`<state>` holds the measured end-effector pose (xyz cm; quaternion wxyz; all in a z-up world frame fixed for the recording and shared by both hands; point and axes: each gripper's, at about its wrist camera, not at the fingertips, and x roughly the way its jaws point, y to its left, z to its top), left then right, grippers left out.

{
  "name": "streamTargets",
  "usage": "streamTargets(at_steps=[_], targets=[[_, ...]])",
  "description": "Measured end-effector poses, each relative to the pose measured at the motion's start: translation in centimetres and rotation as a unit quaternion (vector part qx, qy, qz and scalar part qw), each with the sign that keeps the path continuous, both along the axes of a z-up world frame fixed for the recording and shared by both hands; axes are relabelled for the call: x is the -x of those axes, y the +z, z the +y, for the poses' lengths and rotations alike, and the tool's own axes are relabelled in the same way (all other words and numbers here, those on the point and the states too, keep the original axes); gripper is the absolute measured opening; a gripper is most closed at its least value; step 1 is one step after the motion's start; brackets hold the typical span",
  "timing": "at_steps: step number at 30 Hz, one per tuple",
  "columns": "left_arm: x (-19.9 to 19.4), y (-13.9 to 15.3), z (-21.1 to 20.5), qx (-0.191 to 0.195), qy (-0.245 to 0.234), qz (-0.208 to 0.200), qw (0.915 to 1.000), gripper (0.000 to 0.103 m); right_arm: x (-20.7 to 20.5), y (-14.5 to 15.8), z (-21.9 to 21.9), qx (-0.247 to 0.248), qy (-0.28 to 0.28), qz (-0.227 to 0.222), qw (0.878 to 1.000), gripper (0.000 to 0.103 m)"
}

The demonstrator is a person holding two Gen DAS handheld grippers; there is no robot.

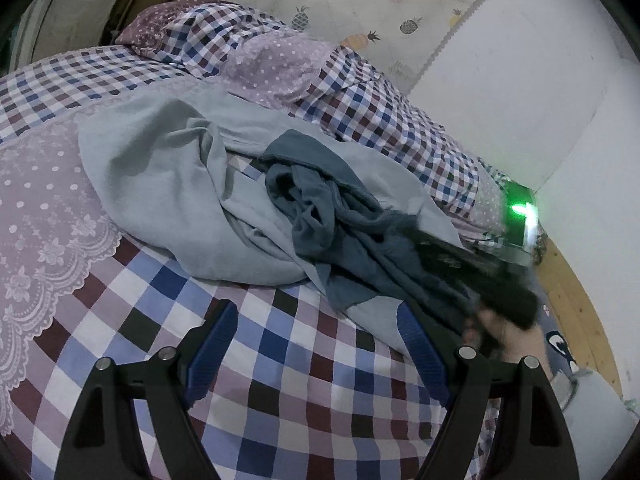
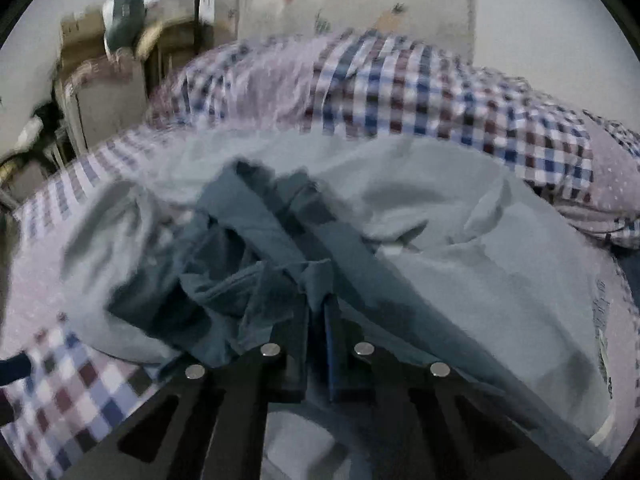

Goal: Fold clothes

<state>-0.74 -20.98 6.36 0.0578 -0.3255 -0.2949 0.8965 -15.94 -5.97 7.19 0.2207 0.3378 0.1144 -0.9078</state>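
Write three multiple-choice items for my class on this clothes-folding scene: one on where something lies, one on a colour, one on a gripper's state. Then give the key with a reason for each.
1. Where does the dark blue garment lie?
A. on the floor
B. on top of the light grey garment
C. under the pillow

2. What colour are the pads on the left gripper?
A. blue
B. red
C. yellow

3. What is the state of the right gripper?
A. wide open over bare bedding
B. out of view
C. shut on the dark blue garment

Key: B, its crumpled folds rest on the grey cloth spread over the checked bedcover; A, both inner pads show blue; C, its fingers meet with dark cloth pinched between them.
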Motion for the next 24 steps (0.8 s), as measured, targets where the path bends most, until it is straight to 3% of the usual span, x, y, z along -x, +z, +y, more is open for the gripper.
streamTargets(at_steps=[6, 10, 13, 19, 22, 24], targets=[[-0.2, 0.1, 0.4, -0.033, -0.011, 0.009, 0.9994, 0.085, -7.2, 5.6, 8.1, 0.081, -0.018, 0.036, 0.996, 0.005], [-0.2, 0.0, 1.5, -0.084, -0.044, 0.017, 0.9954, 0.085, -12.2, 7.3, 12.5, 0.112, -0.02, 0.034, 0.993, 0.004], [-0.3, 0.0, 2.7, -0.092, -0.055, 0.016, 0.9941, 0.085, -15.1, 8.2, 15.4, 0.133, -0.041, 0.031, 0.99, 0.004], [-0.2, 0.0, 4.8, -0.083, -0.071, 0.003, 0.994, 0.085, -21.9, 6.8, 20.6, 0.151, -0.086, -0.008, 0.985, 0.0], [-0.2, 0.1, 5.5, -0.074, -0.075, 0.001, 0.9944, 0.085, -25.1, 4.4, 22.3, 0.122, -0.095, -0.061, 0.986, 0.001], [-0.3, 0.2, 5.9, -0.068, -0.074, 0.001, 0.9949, 0.085, -26.1, 3.8, 22.4, 0.093, -0.104, -0.066, 0.988, 0.004]])
